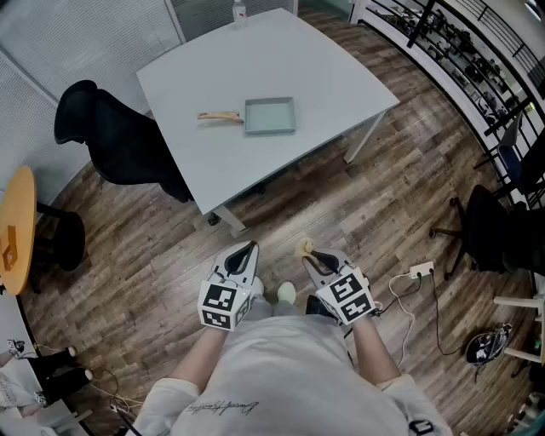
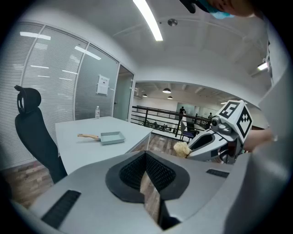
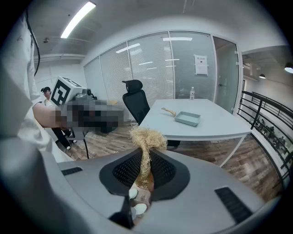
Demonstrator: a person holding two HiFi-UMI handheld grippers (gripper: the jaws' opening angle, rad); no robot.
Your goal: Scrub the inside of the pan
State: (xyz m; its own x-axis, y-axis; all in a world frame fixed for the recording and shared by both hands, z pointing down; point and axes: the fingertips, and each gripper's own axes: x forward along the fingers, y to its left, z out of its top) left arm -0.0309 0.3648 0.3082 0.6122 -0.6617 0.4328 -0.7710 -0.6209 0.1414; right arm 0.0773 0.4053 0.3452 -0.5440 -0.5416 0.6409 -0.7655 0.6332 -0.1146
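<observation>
A square pale-blue pan [image 1: 270, 116] with a wooden handle lies on the white table [image 1: 324, 77], far ahead of me; it also shows in the left gripper view as the pan [image 2: 112, 137] and in the right gripper view as the pan [image 3: 188, 119]. My right gripper [image 1: 310, 253] is shut on a tuft of straw-coloured loofah scrubber [image 3: 145, 139], which sticks out past the jaws. My left gripper [image 1: 242, 254] is shut with nothing in it. Both are held low near my body, over the wood floor, well short of the table.
A black office chair [image 1: 119, 140] stands at the table's left side. A clear bottle [image 1: 239, 10] stands at the table's far edge. A power strip and cable [image 1: 419, 272] lie on the floor to my right. A railing [image 1: 460, 51] runs along the right.
</observation>
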